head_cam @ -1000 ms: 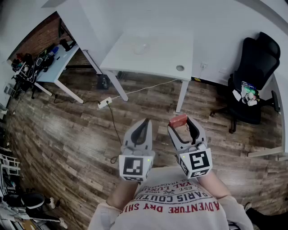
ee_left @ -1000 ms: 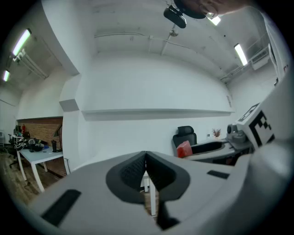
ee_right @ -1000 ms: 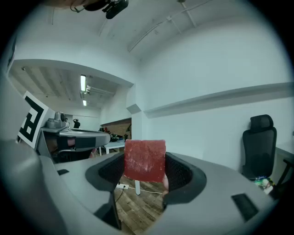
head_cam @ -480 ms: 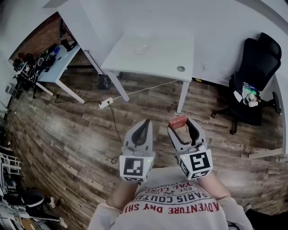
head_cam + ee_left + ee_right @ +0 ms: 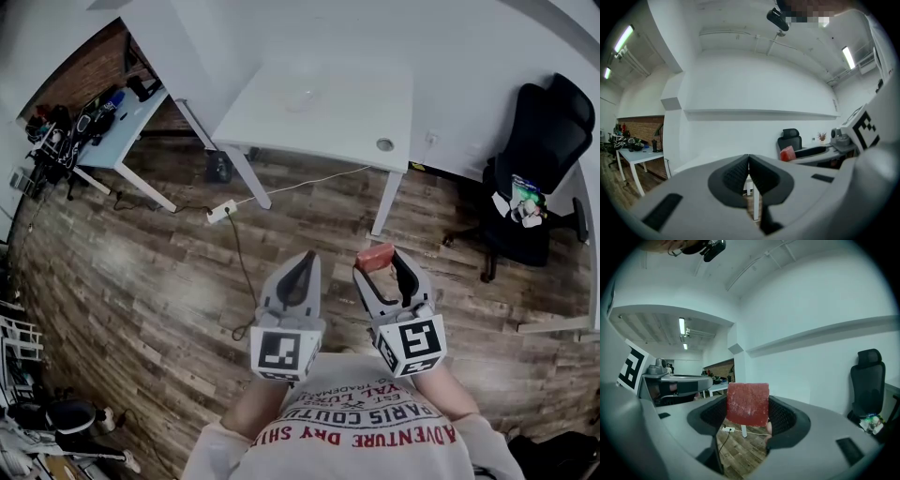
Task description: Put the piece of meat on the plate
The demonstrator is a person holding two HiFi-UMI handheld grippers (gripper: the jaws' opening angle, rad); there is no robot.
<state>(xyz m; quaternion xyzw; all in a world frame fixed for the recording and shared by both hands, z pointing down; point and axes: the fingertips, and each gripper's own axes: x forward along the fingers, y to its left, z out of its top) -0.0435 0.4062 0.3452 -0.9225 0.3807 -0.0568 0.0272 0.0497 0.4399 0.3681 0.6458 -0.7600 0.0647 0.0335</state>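
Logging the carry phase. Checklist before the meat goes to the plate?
1. Grip on the meat: ok. The right tool is shut on the piece of meat.
2. Left tool free: ok. Its jaws are together with nothing between them.
3. Plate located: ok. A faint round plate sits on the white table.
4. Plate empty: cannot tell, it is too small and pale in the head view.
5. Tools over the table: not ok. Both hang over the wood floor, short of the table.
6. Walking path: not ok. A power strip and its cable lie on the floor ahead.
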